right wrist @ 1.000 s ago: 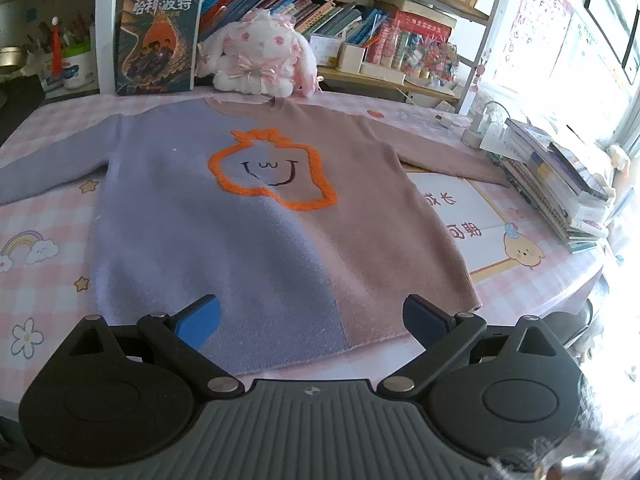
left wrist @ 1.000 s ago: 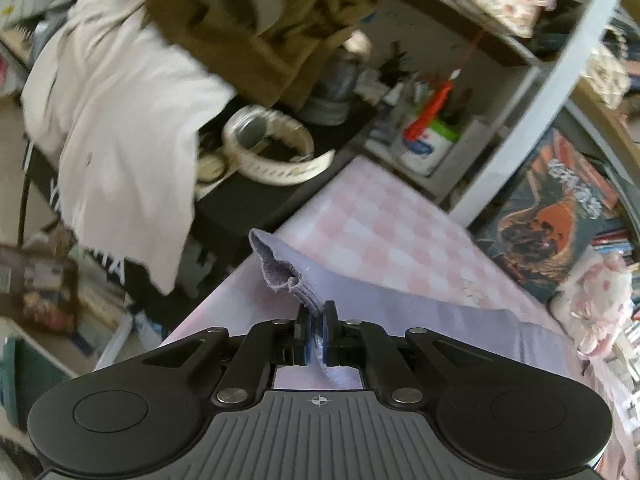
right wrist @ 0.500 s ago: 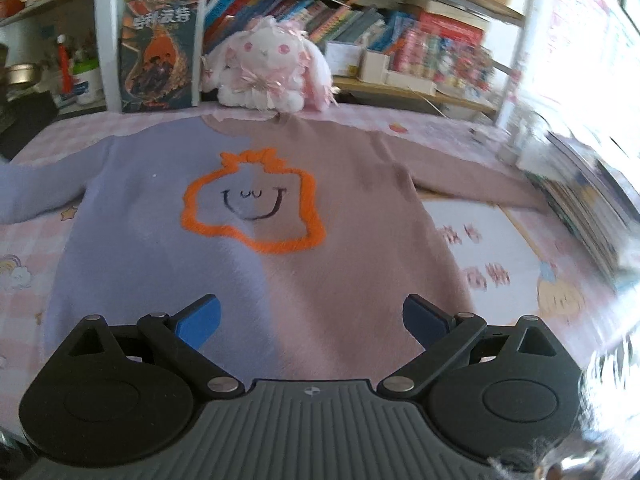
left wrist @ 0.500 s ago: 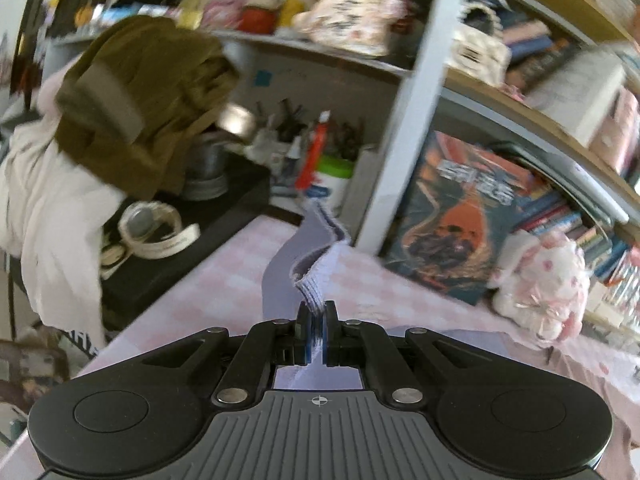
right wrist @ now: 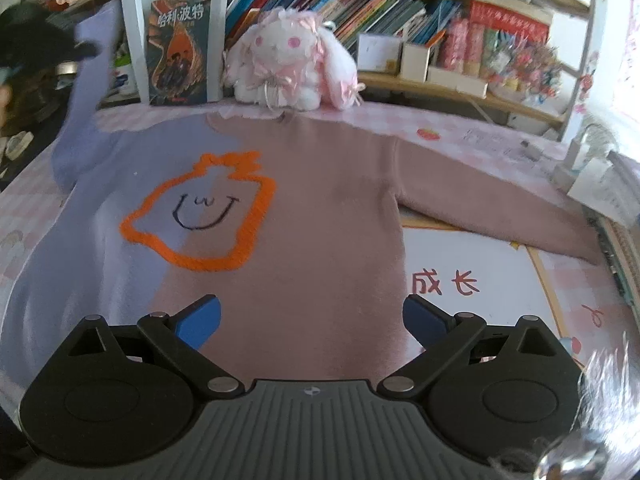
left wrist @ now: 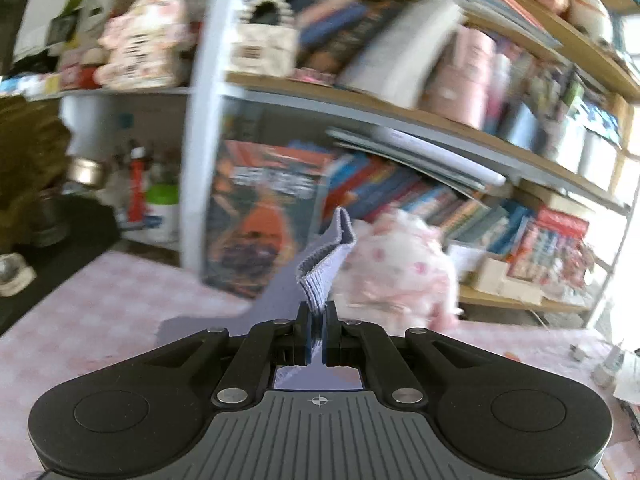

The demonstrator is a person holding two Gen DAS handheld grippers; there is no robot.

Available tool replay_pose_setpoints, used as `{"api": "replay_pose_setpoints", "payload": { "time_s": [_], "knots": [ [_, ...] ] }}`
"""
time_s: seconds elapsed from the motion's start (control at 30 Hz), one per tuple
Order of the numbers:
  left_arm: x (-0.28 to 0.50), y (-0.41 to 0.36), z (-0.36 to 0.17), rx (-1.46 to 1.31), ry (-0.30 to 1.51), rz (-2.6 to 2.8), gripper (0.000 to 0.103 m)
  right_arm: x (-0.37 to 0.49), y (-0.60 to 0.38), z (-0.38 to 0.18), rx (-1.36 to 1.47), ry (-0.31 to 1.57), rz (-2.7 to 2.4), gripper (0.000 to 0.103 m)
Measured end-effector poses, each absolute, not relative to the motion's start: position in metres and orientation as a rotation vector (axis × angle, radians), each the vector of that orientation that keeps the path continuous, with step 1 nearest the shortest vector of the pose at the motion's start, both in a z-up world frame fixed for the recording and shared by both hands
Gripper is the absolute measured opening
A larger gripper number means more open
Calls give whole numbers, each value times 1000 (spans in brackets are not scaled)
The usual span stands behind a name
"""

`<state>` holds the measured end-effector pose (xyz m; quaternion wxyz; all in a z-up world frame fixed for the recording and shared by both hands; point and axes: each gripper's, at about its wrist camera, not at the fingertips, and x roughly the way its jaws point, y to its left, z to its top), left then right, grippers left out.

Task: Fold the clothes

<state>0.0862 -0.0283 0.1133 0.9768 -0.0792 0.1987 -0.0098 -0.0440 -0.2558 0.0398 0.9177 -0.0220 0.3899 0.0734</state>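
A sweater (right wrist: 304,216), half lilac and half dusty pink with an orange-outlined smiling face, lies flat on the pink checked table (right wrist: 472,132). My left gripper (left wrist: 317,322) is shut on the ribbed cuff (left wrist: 326,268) of the lilac sleeve, which stands up from its pads. In the right wrist view that lilac sleeve (right wrist: 86,92) is lifted off the table at the upper left, beside a dark blurred shape there. My right gripper (right wrist: 312,318) hangs open over the sweater's lower hem, nothing between its blue fingers (right wrist: 200,318). The pink sleeve (right wrist: 500,216) lies stretched out to the right.
A white and pink plush rabbit (right wrist: 292,64) and an upright book (right wrist: 180,44) stand at the table's back edge, under shelves of books (right wrist: 380,4). A printed mat (right wrist: 480,280) lies under the pink sleeve. A stack of books (right wrist: 620,248) sits at the right edge.
My left gripper has swung right and upward with the lilac cuff, from the table's left end toward the rabbit. My right gripper has shifted toward the pink half and stayed open.
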Motion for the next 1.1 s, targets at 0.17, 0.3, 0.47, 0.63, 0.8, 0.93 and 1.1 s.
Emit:
{"api": "replay_pose_setpoints", "payload": {
  "time_s": [0.17, 0.3, 0.47, 0.63, 0.8, 0.93, 1.1],
  "knots": [
    [101, -78, 105, -121, 432, -60, 3, -43, -275, 37, -58, 811, 195, 98],
    [113, -105, 90, -93, 470, -67, 3, -44, -287, 34, -62, 825, 219, 98],
    [123, -129, 73, -60, 513, -86, 3, -47, -296, 31, -64, 840, 230, 98],
    [134, -153, 54, -18, 574, -102, 4, -51, -305, 30, -61, 850, 212, 98],
    [139, -179, 38, 26, 684, -170, 19, -55, -310, 29, -56, 859, 193, 98],
    [125, -187, 43, 9, 739, -266, 52, -58, -312, 29, -47, 860, 188, 98],
    [71, -161, 60, 47, 663, -306, 74, -57, -311, 28, -30, 860, 201, 98]
  ]
}}
